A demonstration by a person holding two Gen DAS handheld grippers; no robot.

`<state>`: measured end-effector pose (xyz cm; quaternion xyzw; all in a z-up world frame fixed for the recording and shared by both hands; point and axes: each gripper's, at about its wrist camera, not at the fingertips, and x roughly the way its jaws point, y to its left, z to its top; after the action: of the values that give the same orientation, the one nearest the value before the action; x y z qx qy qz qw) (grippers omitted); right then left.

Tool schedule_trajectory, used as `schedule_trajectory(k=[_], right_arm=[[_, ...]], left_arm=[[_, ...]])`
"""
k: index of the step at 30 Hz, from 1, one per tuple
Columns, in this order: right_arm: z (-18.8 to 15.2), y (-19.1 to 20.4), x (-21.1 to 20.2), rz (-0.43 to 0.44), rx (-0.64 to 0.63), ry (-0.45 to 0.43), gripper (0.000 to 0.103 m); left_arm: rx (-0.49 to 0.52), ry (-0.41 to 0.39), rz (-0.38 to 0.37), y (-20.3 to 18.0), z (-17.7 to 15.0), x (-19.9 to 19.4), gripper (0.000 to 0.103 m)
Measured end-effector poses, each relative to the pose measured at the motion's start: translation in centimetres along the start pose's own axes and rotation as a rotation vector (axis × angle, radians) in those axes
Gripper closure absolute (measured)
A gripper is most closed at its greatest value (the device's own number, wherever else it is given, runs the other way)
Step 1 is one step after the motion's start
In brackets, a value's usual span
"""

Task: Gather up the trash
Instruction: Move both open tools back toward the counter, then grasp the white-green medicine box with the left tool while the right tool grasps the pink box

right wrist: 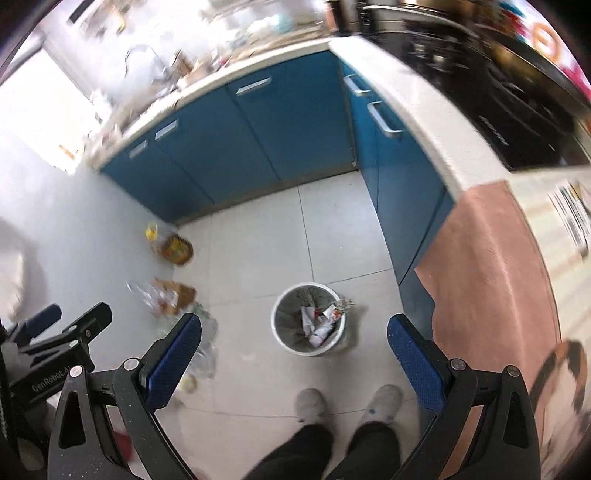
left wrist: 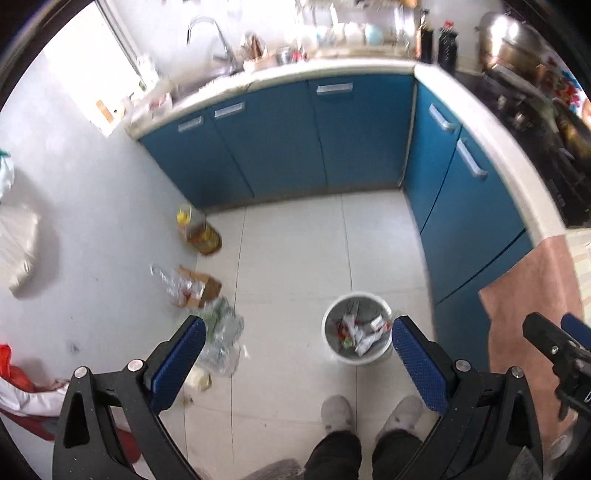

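A: Hovering high over tiled kitchen floor (left wrist: 291, 258), both tools. Left gripper (left wrist: 298, 341) spread wide, nothing between blue pads (left wrist: 177, 365). Right gripper (right wrist: 294, 339) same: released, empty.

B: Trash location?

A: White bin (left wrist: 357, 332) on floor, near blue cabinets (left wrist: 277, 140), just ahead of grey slippers (left wrist: 336, 411). Wrappers (left wrist: 364, 332) inside, white with red print. One wrapper (right wrist: 341, 306) draped over bin rim in right view.

B: Loose trash outside bin?

A: Yes, left of bin along white wall: crumpled clear plastic pile (left wrist: 221, 339), brown cardboard piece (left wrist: 201, 286) with clear plastic on top, yellow-capped oil bottle (left wrist: 199, 236) farther back beside cabinet corner. Well apart from both grippers.

B: Anything else?

A: Pink cloth (right wrist: 491, 280) hanging off counter edge at right. Sink tap (left wrist: 214, 33) and dishes on counter, blurred. Dark trouser legs (right wrist: 321, 454) at bottom. Right view motion-blurred, small details unclear.
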<state>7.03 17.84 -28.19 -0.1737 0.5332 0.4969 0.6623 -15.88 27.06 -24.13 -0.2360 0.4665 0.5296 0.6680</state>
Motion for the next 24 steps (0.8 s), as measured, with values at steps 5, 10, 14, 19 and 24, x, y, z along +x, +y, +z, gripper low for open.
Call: schedule_trajectory(k=[5, 10, 14, 19, 24], right_arm=[[1.0, -6.9, -4.9, -0.008, 0.199, -0.081, 0.001], [1.6, -18.9, -10.4, -0.138, 0.440, -0.184, 0.001], [1.7, -29.6, -13.6, -0.208, 0.655, -0.235, 0.001], [0.3, -41.1, -16.9, -0.278, 0.870, -0.297, 0.001], [-1.9, -49.8, -16.4, -0.339, 1.022, -0.282, 0.001]], left_arm=[[0.029, -0.018, -0.093, -5.8, 3.3, -1.8, 0.000], [0.148, 0.005, -0.227, -18.0, 6.8, -4.2, 0.000], [0.249, 0.062, -0.310, -29.1, 8.6, -5.6, 0.000], [0.318, 0.245, -0.416, -43.0, 9.7, -4.0, 0.001], [0.298, 0.458, -0.427, -52.1, 8.8, 0.1, 0.001]])
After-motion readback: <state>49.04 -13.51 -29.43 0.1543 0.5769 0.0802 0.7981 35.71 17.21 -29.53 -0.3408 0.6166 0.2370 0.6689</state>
